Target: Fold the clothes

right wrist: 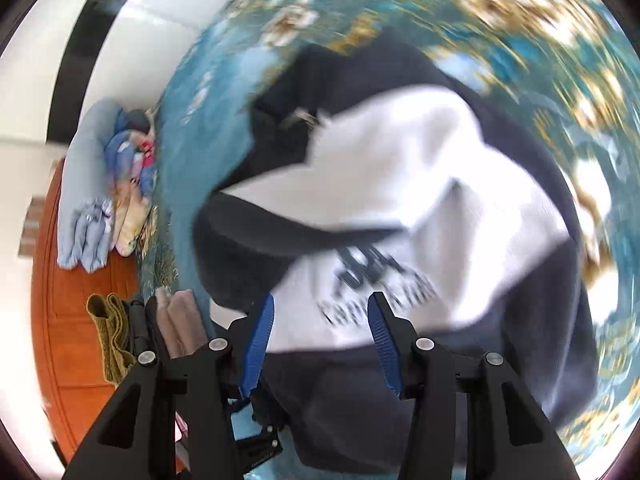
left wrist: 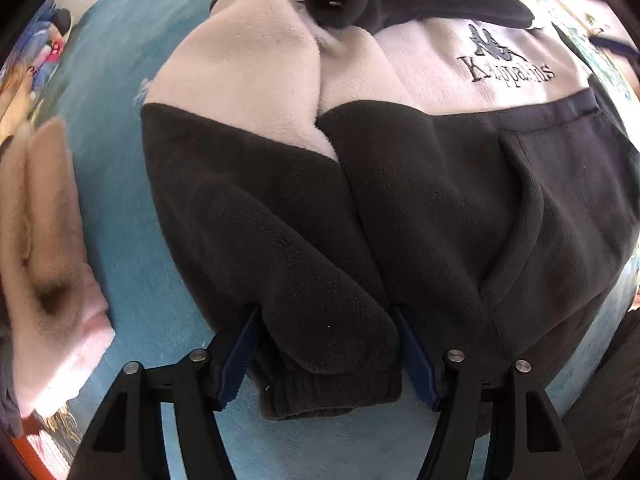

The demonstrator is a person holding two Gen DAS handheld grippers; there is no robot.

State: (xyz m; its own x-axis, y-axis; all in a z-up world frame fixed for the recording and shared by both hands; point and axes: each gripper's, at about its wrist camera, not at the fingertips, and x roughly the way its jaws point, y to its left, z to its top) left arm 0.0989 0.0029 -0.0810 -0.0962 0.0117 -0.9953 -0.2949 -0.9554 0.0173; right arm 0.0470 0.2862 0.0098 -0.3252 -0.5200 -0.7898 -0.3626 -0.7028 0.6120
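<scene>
A black and white fleece hoodie (left wrist: 400, 168) with a dark chest logo lies on a teal bedspread (left wrist: 120, 184). One black sleeve with an elastic cuff (left wrist: 328, 396) is folded across the body. My left gripper (left wrist: 326, 344) is open, its blue pads on either side of that sleeve end, low over the cloth. In the right wrist view the hoodie (right wrist: 400, 184) is motion-blurred. My right gripper (right wrist: 320, 320) is open and empty, above the hoodie near its logo. The other gripper shows just below it.
A folded beige and pink garment (left wrist: 44, 248) lies left of the hoodie. Blue and patterned clothes (right wrist: 104, 184) are piled at the far bed edge. An olive item (right wrist: 108, 340) lies on orange wood (right wrist: 72, 320). The bedspread has gold floral print (right wrist: 520, 8).
</scene>
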